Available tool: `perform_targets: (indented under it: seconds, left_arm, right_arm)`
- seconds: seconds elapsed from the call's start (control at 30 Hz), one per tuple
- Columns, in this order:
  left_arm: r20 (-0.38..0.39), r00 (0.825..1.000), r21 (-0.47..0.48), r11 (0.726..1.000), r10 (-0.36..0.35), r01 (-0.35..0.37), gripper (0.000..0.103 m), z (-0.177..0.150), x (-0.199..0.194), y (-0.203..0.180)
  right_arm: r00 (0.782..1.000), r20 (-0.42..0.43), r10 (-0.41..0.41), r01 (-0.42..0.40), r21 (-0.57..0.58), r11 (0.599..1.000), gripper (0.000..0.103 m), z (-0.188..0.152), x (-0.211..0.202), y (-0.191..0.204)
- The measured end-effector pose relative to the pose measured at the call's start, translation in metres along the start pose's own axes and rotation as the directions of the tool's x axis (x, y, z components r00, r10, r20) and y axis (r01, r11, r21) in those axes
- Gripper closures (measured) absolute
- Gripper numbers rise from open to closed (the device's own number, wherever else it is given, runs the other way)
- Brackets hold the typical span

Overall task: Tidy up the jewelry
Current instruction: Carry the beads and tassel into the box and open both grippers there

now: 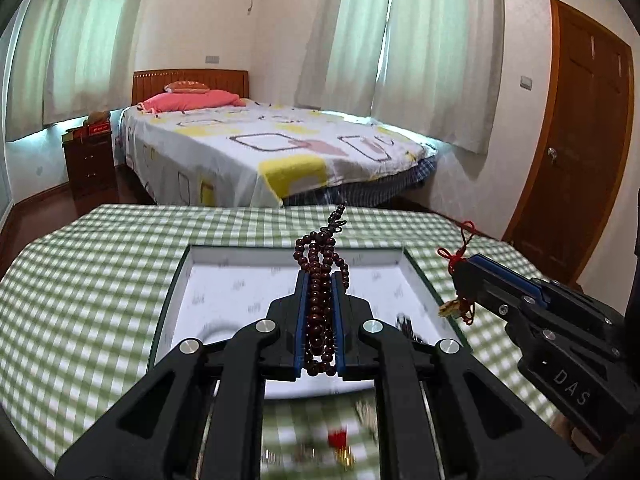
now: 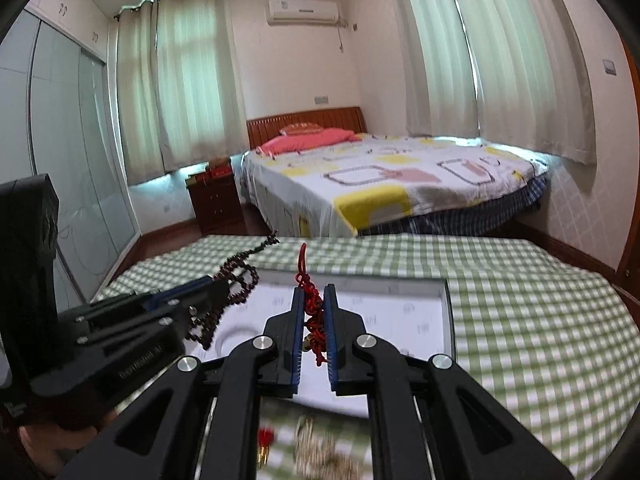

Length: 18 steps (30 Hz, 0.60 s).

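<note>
Nearest the lenses, both views are blurred below the linkages: small gold-coloured pieces (image 2: 320,446) and a red bit (image 1: 337,438) lie on the green checked cloth, too smeared to identify.

Left hand-held gripper (image 1: 319,280): jaws drawn nearly together on a multi-loop string of dark red-brown beads (image 1: 318,300). The loops run the length of the blue pads and hang out at the rear; the tassel end sticks forward past the tips. In the right wrist view, this gripper (image 2: 224,286) appears side-on, beads drooping under it.

Right hand-held gripper (image 2: 313,292): jaws narrowly apart, pinching a red knotted cord ornament (image 2: 314,316). A small gold charm sits low between the pads, mostly hidden there. The left wrist view shows what this one hides: the charm (image 1: 450,308) dangling below the right hand-held gripper (image 1: 460,268), cord loop standing above it.

Both grippers are over a shallow white-lined box (image 1: 224,280), dark-rimmed, lying on the tabletop (image 2: 520,300). A faint curved mark shows on the lining; cannot tell whether it is an object. The box's near edge is cut off by the linkages.

Beyond: a bed (image 2: 392,184) with patterned sheet, and curtains (image 1: 420,40).
</note>
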State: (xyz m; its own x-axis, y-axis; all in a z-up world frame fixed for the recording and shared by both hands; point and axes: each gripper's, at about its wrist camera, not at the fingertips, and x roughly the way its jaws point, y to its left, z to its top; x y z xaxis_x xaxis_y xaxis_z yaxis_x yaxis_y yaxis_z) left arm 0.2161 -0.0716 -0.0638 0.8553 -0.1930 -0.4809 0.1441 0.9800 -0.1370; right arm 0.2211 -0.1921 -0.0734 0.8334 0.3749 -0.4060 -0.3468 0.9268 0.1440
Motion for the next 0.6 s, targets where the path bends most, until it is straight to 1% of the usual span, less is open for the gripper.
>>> perform_targets:
  seconds: [0.07, 0.13, 0.23, 0.3, 0.4, 0.5, 0.53, 0.6]
  left_arm:
    - [-0.015, 1.000, 0.002, 1.000, 0.002, -0.002, 0.092, 0.003, 0.016, 0.001]
    - [-0.059, 0.998, -0.005, 1.000, -0.001, 0.001, 0.092, -0.003, 0.037, 0.003]
    - [-0.137, 0.991, -0.007, 1.000, 0.006, -0.007, 0.092, -0.019, 0.068, 0.005]
    - [-0.180, 0.983, -0.001, 1.000, 0.020, -0.020, 0.092, -0.031, 0.085, 0.007]
    - [-0.224, 0.974, 0.003, 1.000, 0.029, -0.029, 0.092, -0.045, 0.100, 0.012]
    - [-0.260, 0.965, 0.005, 0.999, 0.033, -0.033, 0.092, -0.052, 0.112, 0.015]
    - [-0.272, 0.962, 0.002, 0.999, 0.032, -0.033, 0.092, -0.054, 0.115, 0.016]
    - [-0.289, 0.957, -0.013, 0.999, 0.025, -0.030, 0.092, -0.055, 0.118, 0.019]
  right_arm:
    - [1.000, -0.012, -0.002, 0.002, 0.003, 1.000, 0.093, 0.002, 0.016, -0.004]
    - [0.999, -0.043, 0.004, -0.003, 0.019, 1.000, 0.093, -0.003, 0.032, -0.008]
    - [0.991, -0.131, 0.009, -0.002, 0.051, 0.999, 0.093, -0.021, 0.063, -0.019]
    - [0.984, -0.178, 0.003, 0.007, 0.055, 0.998, 0.093, -0.032, 0.077, -0.022]
    - [0.969, -0.247, -0.005, 0.023, 0.070, 0.997, 0.093, -0.047, 0.096, -0.030]
    - [0.955, -0.296, -0.001, 0.029, 0.089, 0.996, 0.093, -0.053, 0.105, -0.035]
    - [0.953, -0.303, 0.005, 0.026, 0.098, 0.995, 0.093, -0.053, 0.107, -0.036]
    - [0.948, -0.317, -0.011, 0.040, 0.085, 0.996, 0.093, -0.052, 0.109, -0.036]
